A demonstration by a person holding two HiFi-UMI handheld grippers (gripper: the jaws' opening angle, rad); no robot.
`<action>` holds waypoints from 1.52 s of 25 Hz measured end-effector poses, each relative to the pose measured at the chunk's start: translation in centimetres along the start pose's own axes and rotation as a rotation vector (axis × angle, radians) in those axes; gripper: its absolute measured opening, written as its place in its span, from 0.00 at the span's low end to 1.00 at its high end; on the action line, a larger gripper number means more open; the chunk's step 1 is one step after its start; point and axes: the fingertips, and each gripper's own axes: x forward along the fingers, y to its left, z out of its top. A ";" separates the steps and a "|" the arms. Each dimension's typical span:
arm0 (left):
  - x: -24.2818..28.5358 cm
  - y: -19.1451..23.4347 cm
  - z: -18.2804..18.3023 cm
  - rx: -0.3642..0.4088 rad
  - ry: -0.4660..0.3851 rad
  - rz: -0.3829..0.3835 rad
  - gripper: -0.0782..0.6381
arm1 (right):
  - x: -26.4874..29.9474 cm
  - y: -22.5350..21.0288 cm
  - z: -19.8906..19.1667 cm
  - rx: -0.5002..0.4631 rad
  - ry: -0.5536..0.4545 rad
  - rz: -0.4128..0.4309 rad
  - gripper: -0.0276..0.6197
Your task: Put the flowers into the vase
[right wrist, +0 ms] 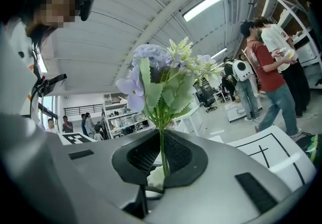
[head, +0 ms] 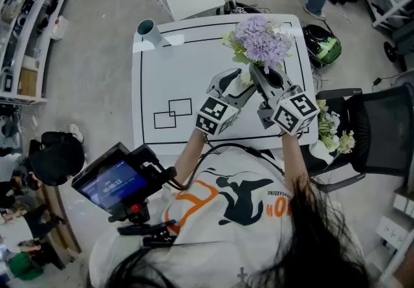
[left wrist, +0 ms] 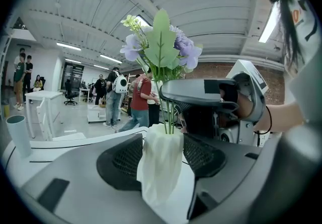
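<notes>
I see the white table (head: 168,73) with black lines marked on it filling the middle of the head view. A dark chair (head: 381,131) stands at its right, with a second bunch of pale flowers (head: 331,130) lying on the seat. Both grippers meet near the table's right side. My left gripper (head: 234,86) has its jaws clamped on the white vase (left wrist: 161,165): the left gripper view shows the vase upright between the two pads, and both pads touch its ribbed wall. My right gripper (head: 262,79) sits just to the right of it and higher, jaws closed together on the green stems (right wrist: 162,150), which run up between the pads in the right gripper view. The purple flowers (head: 261,39) with their green leaves stand above both grippers, on the far side of them in the head view. In the left gripper view the lower ends of the stems already pass down into the mouth of the vase. A grey-green cup (head: 148,29) stands alone at the far left corner of the table, well apart from the rest.
</notes>
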 end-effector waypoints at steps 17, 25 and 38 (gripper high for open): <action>0.1 -0.2 0.0 0.002 0.000 -0.008 0.47 | -0.9 1.1 -3.7 -0.099 0.189 0.062 0.29; 0.0 -0.2 -0.1 0.001 -0.004 -0.011 0.47 | -0.8 1.4 -4.0 -0.172 0.215 0.040 0.36; 0.0 -0.4 -0.2 -0.003 -0.010 -0.014 0.47 | -2.0 0.4 -4.4 -0.177 0.219 -0.041 0.43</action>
